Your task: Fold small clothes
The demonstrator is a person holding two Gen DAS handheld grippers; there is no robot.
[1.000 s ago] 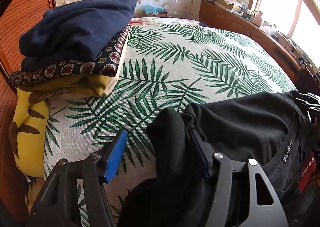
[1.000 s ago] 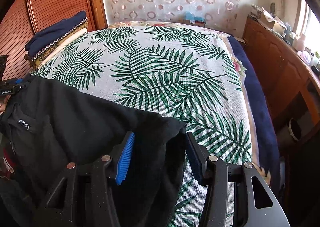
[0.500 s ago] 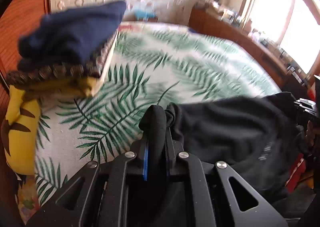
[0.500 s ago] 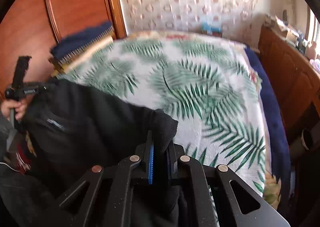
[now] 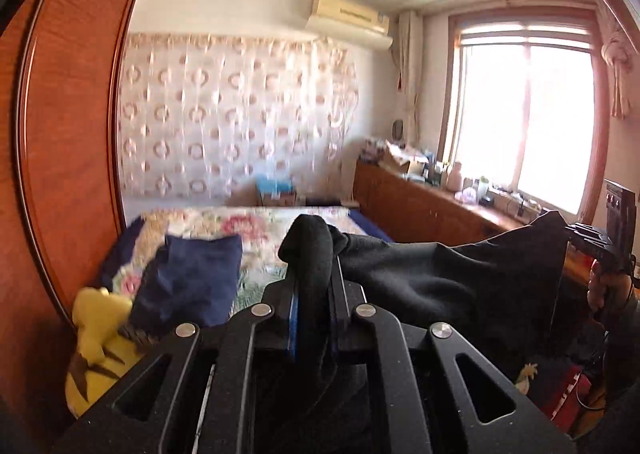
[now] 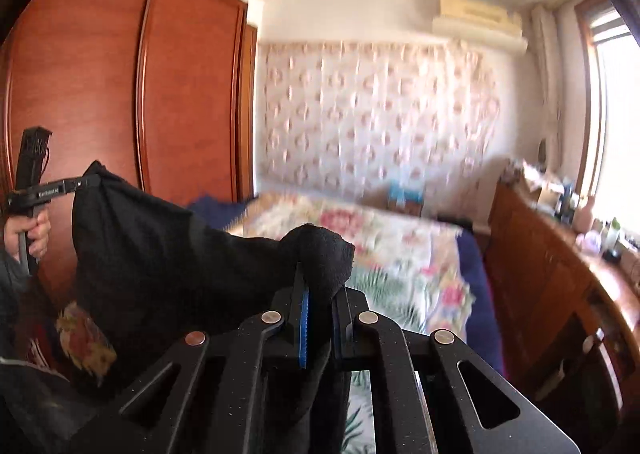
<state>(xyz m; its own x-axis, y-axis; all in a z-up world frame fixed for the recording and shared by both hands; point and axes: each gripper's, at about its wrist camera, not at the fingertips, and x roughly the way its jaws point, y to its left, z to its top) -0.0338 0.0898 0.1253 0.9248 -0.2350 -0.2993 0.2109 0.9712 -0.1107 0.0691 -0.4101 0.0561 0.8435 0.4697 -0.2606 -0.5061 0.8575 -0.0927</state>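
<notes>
A black garment (image 5: 448, 274) hangs stretched in the air between my two grippers, above the bed. My left gripper (image 5: 314, 286) is shut on one bunched corner of it, with black cloth bulging out above the blue pads. My right gripper (image 6: 320, 294) is shut on the other corner of the black garment (image 6: 168, 246). In the left wrist view the right gripper (image 5: 576, 240) shows at the far right, held by a hand. In the right wrist view the left gripper (image 6: 82, 183) shows at the far left, held by a hand. The lower part of the garment is hidden behind the gripper bodies.
The bed (image 6: 404, 250) with its leaf and flower cover lies below and ahead. A stack of folded clothes (image 5: 196, 274) topped in navy sits at its left, beside a yellow cushion (image 5: 96, 338). A wooden wardrobe (image 6: 120, 94) stands at left, a cluttered wooden sideboard (image 5: 432, 206) under the window at right.
Both grippers closed on the black garment's corners, then rose sharply and tilted up, lifting it off the bed. The views now show wall and ceiling instead of the bedspread.
</notes>
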